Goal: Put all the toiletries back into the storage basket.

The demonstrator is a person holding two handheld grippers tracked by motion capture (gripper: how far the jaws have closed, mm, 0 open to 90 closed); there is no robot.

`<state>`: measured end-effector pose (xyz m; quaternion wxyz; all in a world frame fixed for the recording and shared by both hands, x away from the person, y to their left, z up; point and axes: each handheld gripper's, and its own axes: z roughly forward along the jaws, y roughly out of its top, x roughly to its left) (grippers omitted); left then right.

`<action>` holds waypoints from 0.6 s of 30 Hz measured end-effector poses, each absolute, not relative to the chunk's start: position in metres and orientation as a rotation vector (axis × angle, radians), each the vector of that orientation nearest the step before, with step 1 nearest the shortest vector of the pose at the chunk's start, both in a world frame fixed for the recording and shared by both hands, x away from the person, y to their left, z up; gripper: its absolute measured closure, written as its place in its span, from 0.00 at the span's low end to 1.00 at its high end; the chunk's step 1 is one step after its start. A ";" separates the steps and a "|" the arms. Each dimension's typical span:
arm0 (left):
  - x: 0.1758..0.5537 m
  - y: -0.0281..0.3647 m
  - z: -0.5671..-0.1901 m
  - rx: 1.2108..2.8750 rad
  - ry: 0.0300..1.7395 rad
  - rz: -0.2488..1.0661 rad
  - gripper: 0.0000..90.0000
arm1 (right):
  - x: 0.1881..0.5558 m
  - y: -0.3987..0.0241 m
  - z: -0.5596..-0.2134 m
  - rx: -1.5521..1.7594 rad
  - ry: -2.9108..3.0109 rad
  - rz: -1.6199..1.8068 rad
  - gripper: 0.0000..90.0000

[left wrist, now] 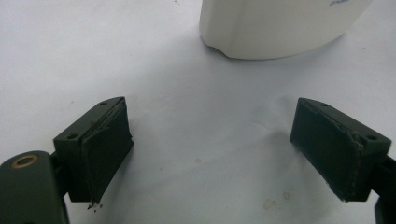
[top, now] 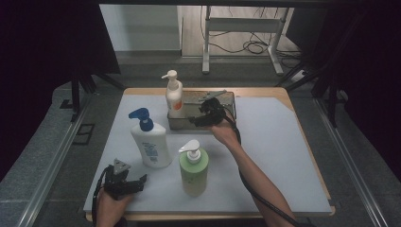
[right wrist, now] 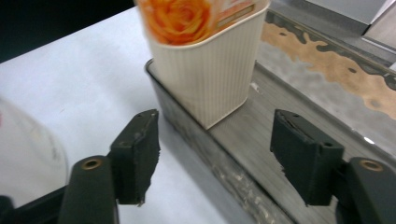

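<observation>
A cream pump bottle (top: 174,97) with an orange flower label (right wrist: 187,16) stands upright in the left end of a worn metal tray (top: 224,106). My right gripper (top: 195,119) hovers at the tray's near left corner, open, its jaws apart on either side of the tray's rim (right wrist: 196,135) with nothing pressed between them (right wrist: 215,158). The bottle (right wrist: 210,70) stands just beyond the fingertips, untouched. My left gripper (top: 141,181) rests low at the table's near left, open and holding nothing (left wrist: 212,144), pointing at the base of a white bottle (left wrist: 275,28).
The white bottle with a blue pump (top: 150,142) and a green bottle with a white pump (top: 193,170) stand mid-table on the white mat (top: 279,151). Beyond the far edge there is a desk frame and cables on the floor (top: 255,45).
</observation>
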<state>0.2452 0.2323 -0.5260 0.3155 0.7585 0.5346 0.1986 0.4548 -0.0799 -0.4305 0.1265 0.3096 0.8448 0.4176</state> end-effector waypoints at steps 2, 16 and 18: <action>0.245 0.232 -0.526 1.998 1.408 0.523 0.13 | 0.452 -0.080 -0.430 0.886 2.466 1.215 0.34; 0.245 0.232 -0.526 1.999 1.408 0.524 0.13 | 0.420 -0.102 -0.433 0.819 2.486 1.210 0.10; 0.245 0.232 -0.526 1.999 1.408 0.524 0.13 | 0.419 -0.104 -0.434 0.818 2.492 1.210 0.08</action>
